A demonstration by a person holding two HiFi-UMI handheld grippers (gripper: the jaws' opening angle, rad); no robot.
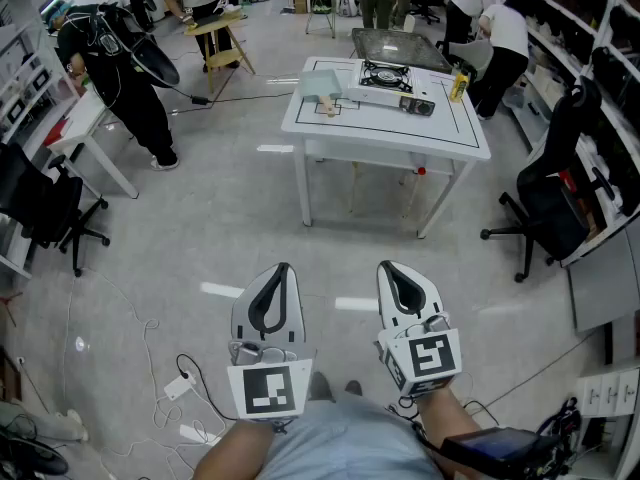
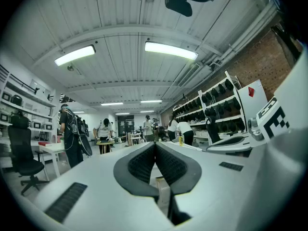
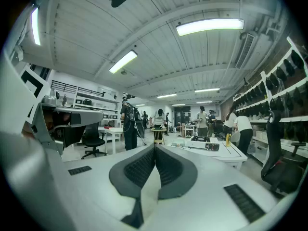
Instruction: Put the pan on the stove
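While the person holds two grippers side by side, low over the grey floor (image 1: 200, 228), neither has anything in it. The left gripper (image 1: 284, 266) has its two jaws pressed together, dark pads meeting along one seam with nothing between them. The right gripper (image 1: 386, 264) is the same, fully closed and empty. Each carries one marker cube at its rear end, two cubes in all.

Well ahead of both sets of jaws stands one white table (image 1: 400, 128). On it are one portable gas stove (image 1: 385, 76), one pale, squarish pan (image 1: 320, 86) with a short handle, and one yellow bottle (image 1: 459, 86). The pan lies on the tabletop just left of the stove, not on the burner. It is far beyond the jaw tips, roughly on a line running forward between the two grippers. The stove is straight out from the right jaws, and the bottle stands further right, near the table's edge. From the right gripper view, the table appears beyond the tips and off to their right.

Two black office chairs flank the open floor, one (image 1: 45, 208) far left of the left jaws and one (image 1: 555, 193) far right of the right jaws. At least five people stand or bend in the room beyond the table. Several cables trail on the floor left of the left gripper.
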